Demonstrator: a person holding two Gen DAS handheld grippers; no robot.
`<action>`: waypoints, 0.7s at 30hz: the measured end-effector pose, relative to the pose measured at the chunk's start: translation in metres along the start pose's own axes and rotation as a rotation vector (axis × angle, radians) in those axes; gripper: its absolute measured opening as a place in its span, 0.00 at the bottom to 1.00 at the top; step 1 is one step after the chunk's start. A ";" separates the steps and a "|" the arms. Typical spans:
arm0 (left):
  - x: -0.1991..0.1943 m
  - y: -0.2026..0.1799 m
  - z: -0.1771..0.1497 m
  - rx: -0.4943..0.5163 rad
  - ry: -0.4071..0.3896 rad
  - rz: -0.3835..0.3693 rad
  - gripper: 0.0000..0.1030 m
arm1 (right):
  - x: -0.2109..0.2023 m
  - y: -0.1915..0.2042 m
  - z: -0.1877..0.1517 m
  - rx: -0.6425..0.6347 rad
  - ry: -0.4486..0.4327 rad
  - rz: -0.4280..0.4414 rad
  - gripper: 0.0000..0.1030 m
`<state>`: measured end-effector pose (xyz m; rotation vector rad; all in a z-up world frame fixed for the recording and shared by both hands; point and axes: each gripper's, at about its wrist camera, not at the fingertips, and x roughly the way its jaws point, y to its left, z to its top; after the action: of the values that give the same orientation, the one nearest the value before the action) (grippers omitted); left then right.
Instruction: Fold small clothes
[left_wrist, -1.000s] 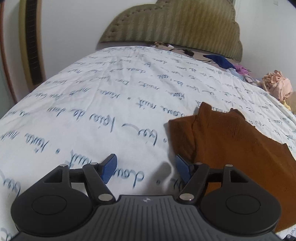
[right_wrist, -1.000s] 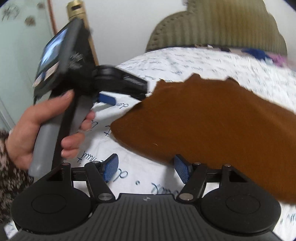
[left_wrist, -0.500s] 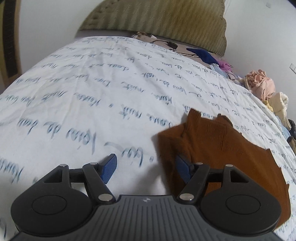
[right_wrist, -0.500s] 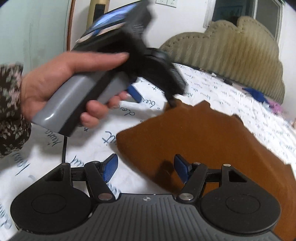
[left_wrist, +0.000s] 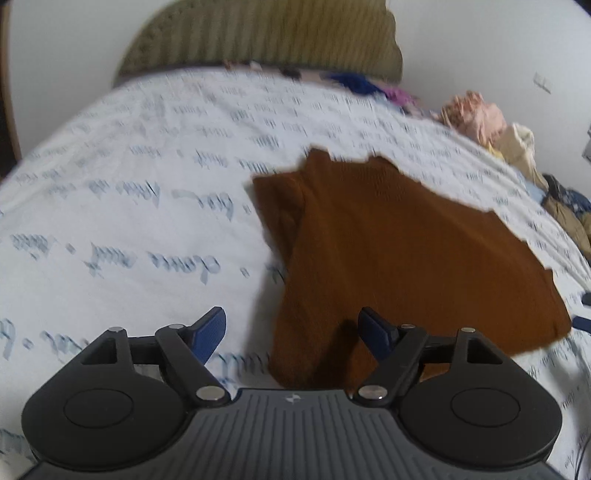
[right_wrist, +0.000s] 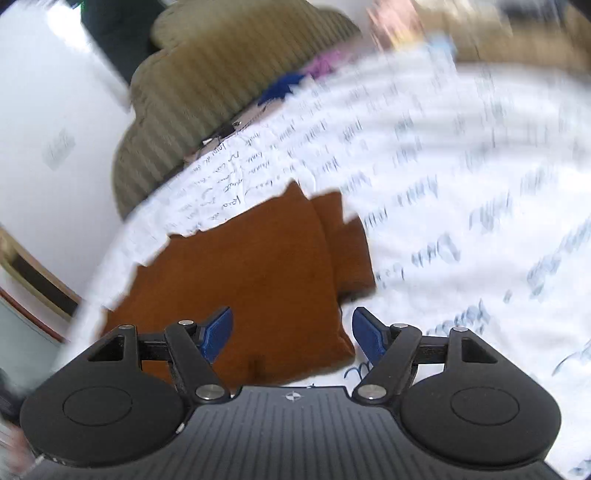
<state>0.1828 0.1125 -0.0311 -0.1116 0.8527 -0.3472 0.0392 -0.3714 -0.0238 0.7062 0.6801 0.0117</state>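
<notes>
White bedding printed with blue handwriting covers the bed (left_wrist: 155, 155), with a ribbed olive headboard (left_wrist: 266, 37) at the far end and a heap of loose clothes (left_wrist: 476, 114) along the right edge. On the sheet lies the brown top (left_wrist: 399, 251), spread mostly flat, with one side already turned in so that a doubled strip runs down its left edge in the left wrist view.

The left gripper (left_wrist: 291, 332) hangs over the near hem of the top, its jaws opening with nothing pinched; brown cloth lies under the gap and under the right-hand pad. The right gripper (right_wrist: 291, 334) hovers over the near corner of the top (right_wrist: 251, 280), its jaws also opening and holding nothing, one blue pad over the cloth and one over bare sheet.

The top looks like a thin, soft knit: light, limp, unlikely to slip much against the cotton sheet, and not fragile. It will probably sag and crease wherever it is lifted, so a pinch right at an edge or corner, taking both layers where it is doubled, seems the safest hold. Lifting from two corners at once should keep the fold line straight.
</notes>
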 end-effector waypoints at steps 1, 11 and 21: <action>0.003 0.000 -0.001 -0.006 0.014 -0.013 0.77 | 0.007 -0.011 0.002 0.047 0.024 0.054 0.69; 0.029 -0.010 0.012 -0.045 0.058 -0.075 0.76 | 0.061 -0.023 0.002 0.140 0.078 0.159 0.49; 0.022 -0.014 0.014 -0.063 0.061 -0.098 0.18 | 0.057 -0.021 0.001 0.165 0.101 0.221 0.19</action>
<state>0.2032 0.0909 -0.0344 -0.2027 0.9211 -0.4175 0.0804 -0.3749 -0.0683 0.9417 0.7017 0.1973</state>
